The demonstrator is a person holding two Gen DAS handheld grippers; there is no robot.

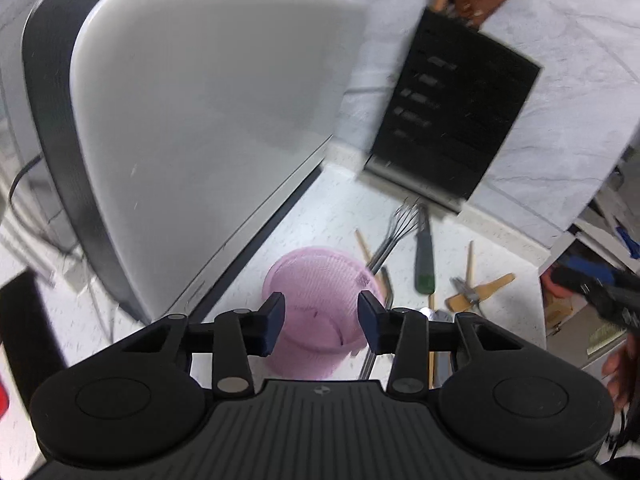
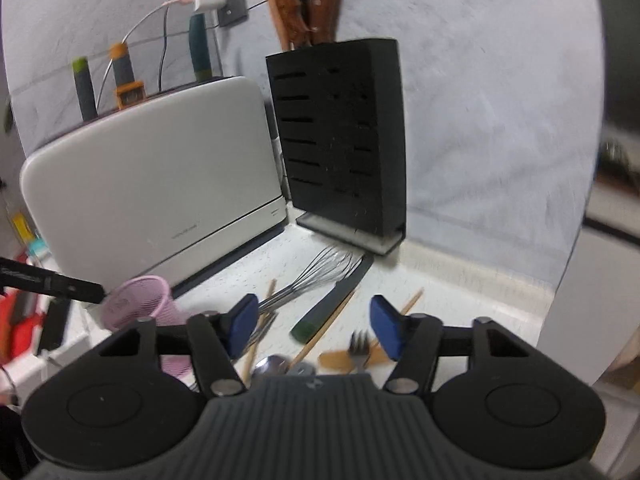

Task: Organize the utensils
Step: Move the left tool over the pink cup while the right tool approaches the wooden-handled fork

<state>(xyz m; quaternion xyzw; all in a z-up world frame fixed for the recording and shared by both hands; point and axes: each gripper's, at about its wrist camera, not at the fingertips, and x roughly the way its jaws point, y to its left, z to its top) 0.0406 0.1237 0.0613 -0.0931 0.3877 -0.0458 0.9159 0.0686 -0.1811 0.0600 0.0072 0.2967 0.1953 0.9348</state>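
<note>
L gripper: fingers apart, empty, over pink cup. R gripper: fingers apart, empty, above fork. Whisk, knife at 12 on desk. Step: pre-pick. Next: likely lower, grip one utensil.

Grey marbled wall, speckled white counter

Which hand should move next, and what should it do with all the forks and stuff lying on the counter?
Probably the right gripper should dip down and close on the fork just below its open jaws. The pink mesh cup stands upright and looks empty, with the left gripper open around its rim, while the whisk, knife and chopsticks lie loose.
</note>
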